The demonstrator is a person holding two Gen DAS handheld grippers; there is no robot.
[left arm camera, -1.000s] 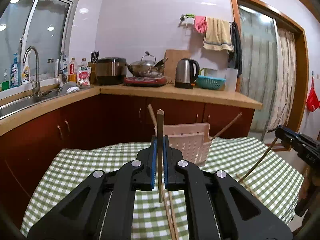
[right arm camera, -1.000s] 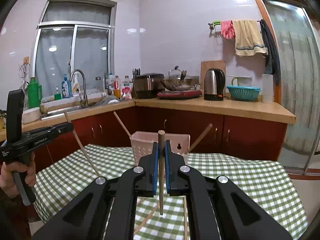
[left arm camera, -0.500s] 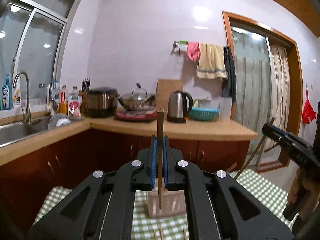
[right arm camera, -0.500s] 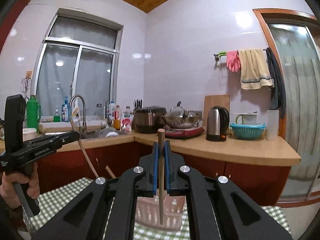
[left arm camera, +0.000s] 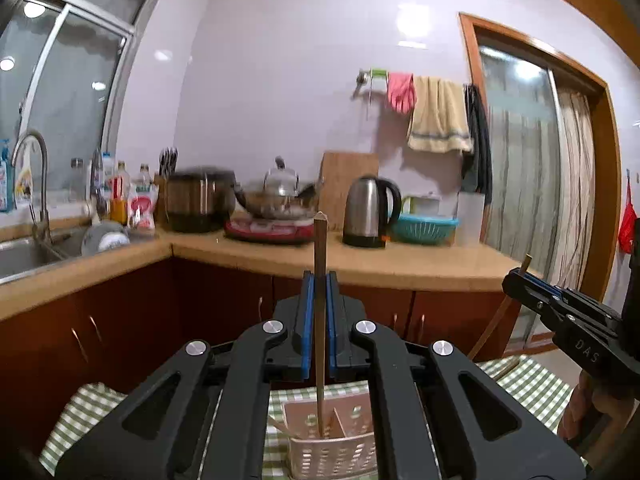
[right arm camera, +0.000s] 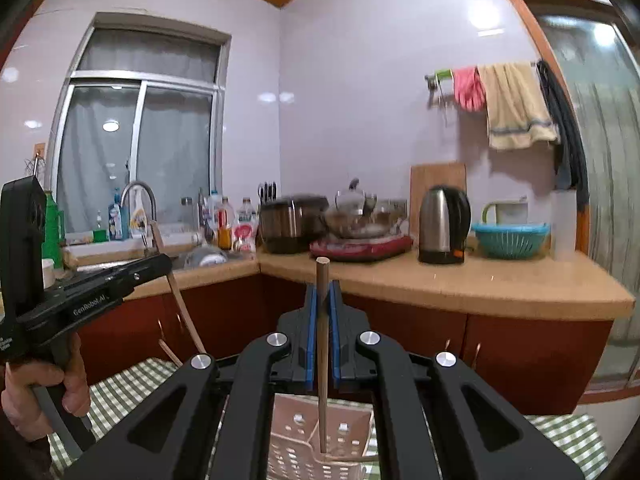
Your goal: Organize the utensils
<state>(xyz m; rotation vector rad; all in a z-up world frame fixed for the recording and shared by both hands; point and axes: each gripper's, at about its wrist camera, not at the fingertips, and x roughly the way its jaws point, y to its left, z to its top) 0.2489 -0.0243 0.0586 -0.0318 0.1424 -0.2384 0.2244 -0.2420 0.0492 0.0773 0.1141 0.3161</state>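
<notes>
Two chopsticks (left arm camera: 319, 312) above holder (left arm camera: 332, 456).

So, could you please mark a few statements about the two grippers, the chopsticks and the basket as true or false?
1. The left gripper is shut on a chopstick. True.
2. The right gripper is open and holds nothing. False: it is clamped on its own chopstick.
3. The pink utensil basket stands on the kitchen counter. False: it stands on the green checked tablecloth.
4. A steel kettle stands on the counter. True.
5. Both chopsticks lie flat on the table. False: each is held upright over the basket.
</notes>
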